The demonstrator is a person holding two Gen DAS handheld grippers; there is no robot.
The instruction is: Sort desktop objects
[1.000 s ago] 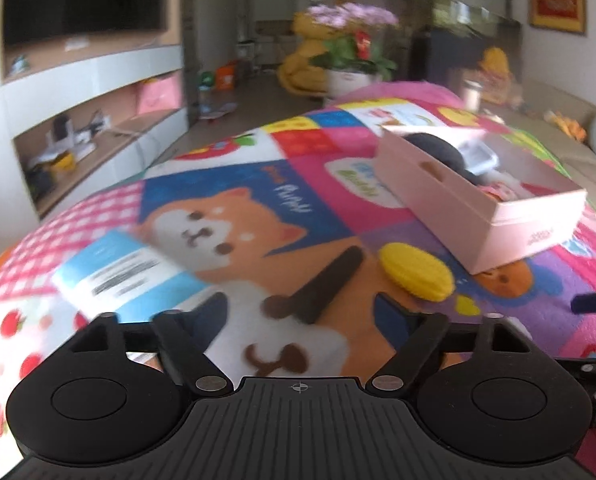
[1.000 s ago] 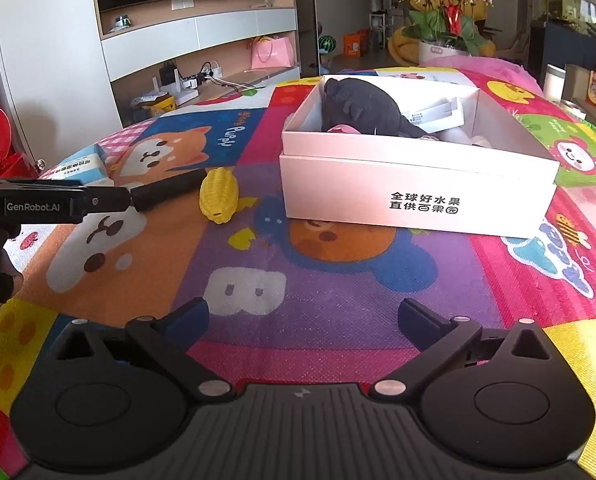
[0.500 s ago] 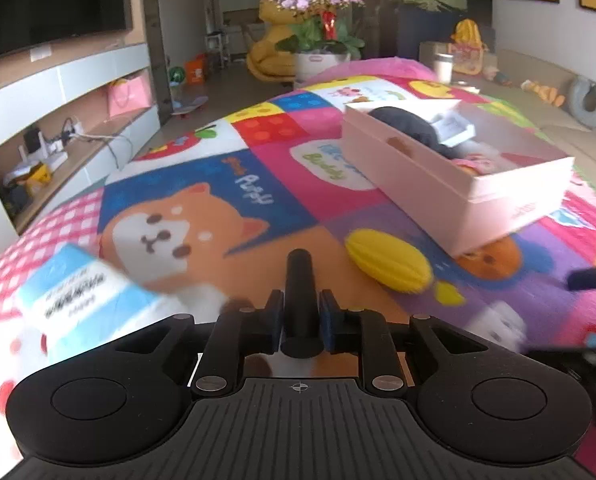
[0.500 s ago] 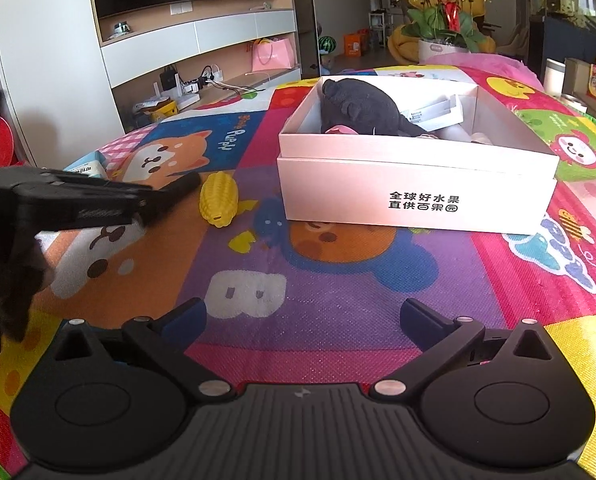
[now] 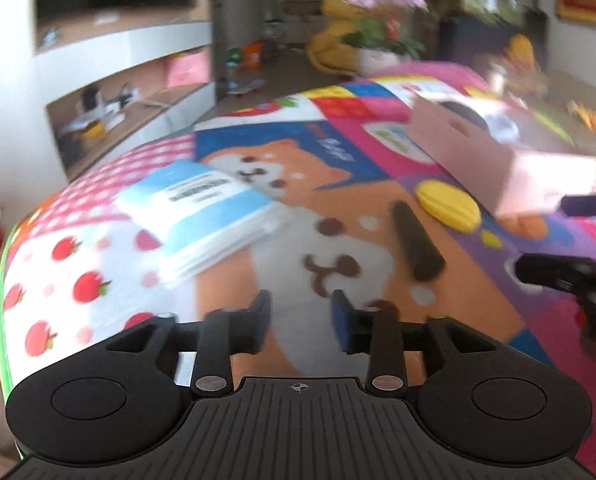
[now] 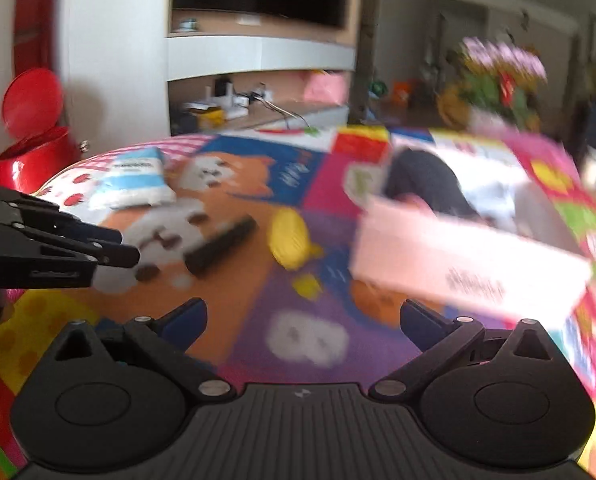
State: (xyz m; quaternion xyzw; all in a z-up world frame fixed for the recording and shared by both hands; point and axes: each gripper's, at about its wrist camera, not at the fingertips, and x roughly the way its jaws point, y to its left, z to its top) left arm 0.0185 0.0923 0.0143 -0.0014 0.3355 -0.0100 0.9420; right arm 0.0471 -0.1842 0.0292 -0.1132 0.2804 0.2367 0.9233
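A black cylinder [image 5: 416, 242] lies on the cartoon mat, apart from my left gripper [image 5: 301, 318], which is partly open and empty just short of it. It also shows in the right wrist view [image 6: 222, 245]. A yellow ridged toy [image 5: 446, 206] lies beside it, near the pink box [image 5: 498, 160] that holds a dark soft item [image 6: 422, 180]. A blue-and-white tissue pack [image 5: 202, 210] lies to the left. My right gripper [image 6: 304, 316] is wide open and empty above the mat. The left gripper is visible at the left of the right wrist view [image 6: 110, 250].
A red bin [image 6: 34, 148] stands off the mat's left edge. A TV shelf unit [image 6: 258, 60] and a flower pot [image 5: 382, 44] stand beyond the mat. Both views are motion-blurred.
My left gripper, shut on the black cylinder half a second ago, has let it go and pulled back. The cylinder now lies on the mat. The right gripper has swung left.
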